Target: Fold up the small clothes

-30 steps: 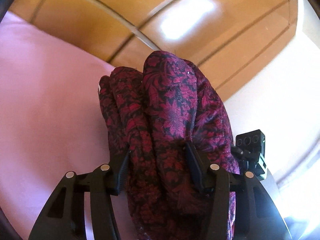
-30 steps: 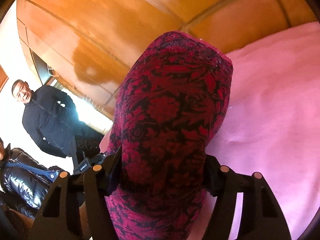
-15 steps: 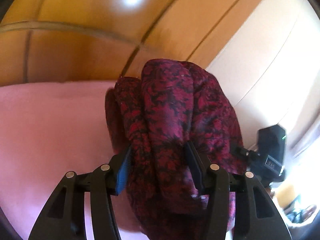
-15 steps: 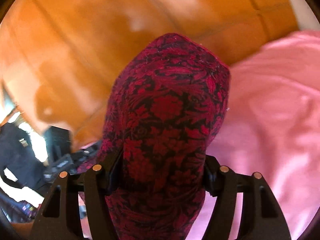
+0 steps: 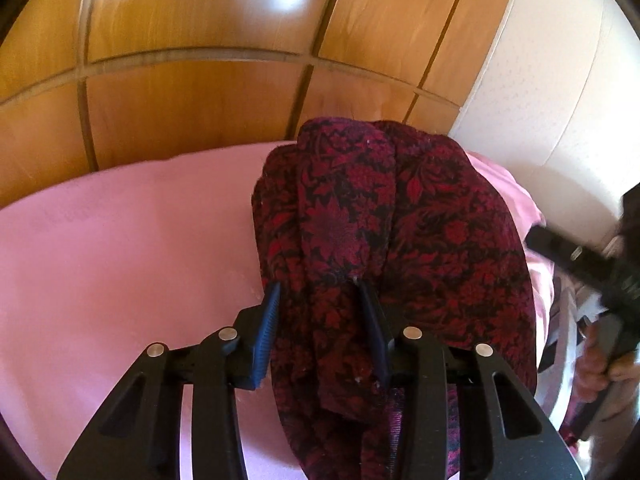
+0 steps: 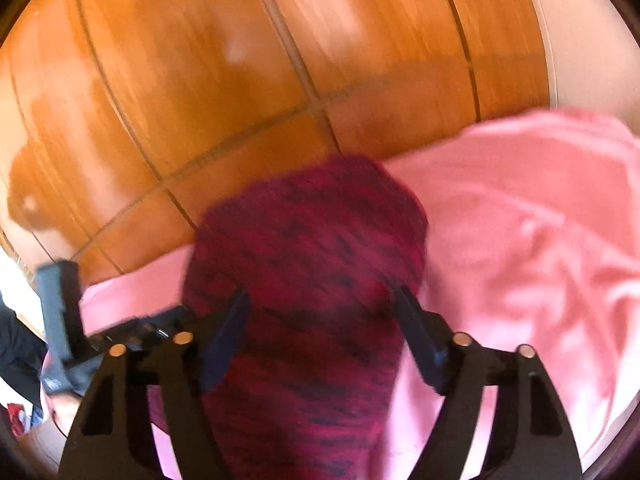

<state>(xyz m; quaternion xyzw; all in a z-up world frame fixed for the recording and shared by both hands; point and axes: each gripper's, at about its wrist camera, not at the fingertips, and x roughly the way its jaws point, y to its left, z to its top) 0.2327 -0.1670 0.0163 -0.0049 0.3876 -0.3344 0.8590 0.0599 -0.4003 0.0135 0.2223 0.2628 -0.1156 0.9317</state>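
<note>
Two grippers share one piece of cloth here, each seen through its own wrist camera. In the left wrist view, the left gripper [image 5: 318, 290] has its jaws drawn in close on a bunched fold of the dark red floral garment [image 5: 384, 240], the ribbed blue pads [image 5: 267, 328] pressing the fabric from either side; the cloth bulges up ahead of the fingertips and also spills down past the right-hand finger. The garment is lifted over a pink sheet [image 5: 120, 240] that covers the surface below. Beyond the sheet stands a glossy wooden panelled wall [image 5: 192, 100], with a cream upholstered panel [image 5: 540, 100] to its right. At the right edge of this view the right gripper [image 5: 580, 264] shows as a dark blurred body, with a hand [image 5: 600, 368] wrapped around its handle. In the right wrist view, which is smeared by motion, the right gripper [image 6: 322, 294] has its jaws set wider, and the garment [image 6: 312, 260] fills the whole gap between the fingers and touches both, so it is gripped there as a thick wad rising ahead of the tips. The pink sheet [image 6: 520, 240] lies rumpled to the right and below. The wooden wall [image 6: 240, 80] fills the upper part. At the left edge the left gripper [image 6: 60, 312] appears as a dark upright block, too blurred for detail.
</note>
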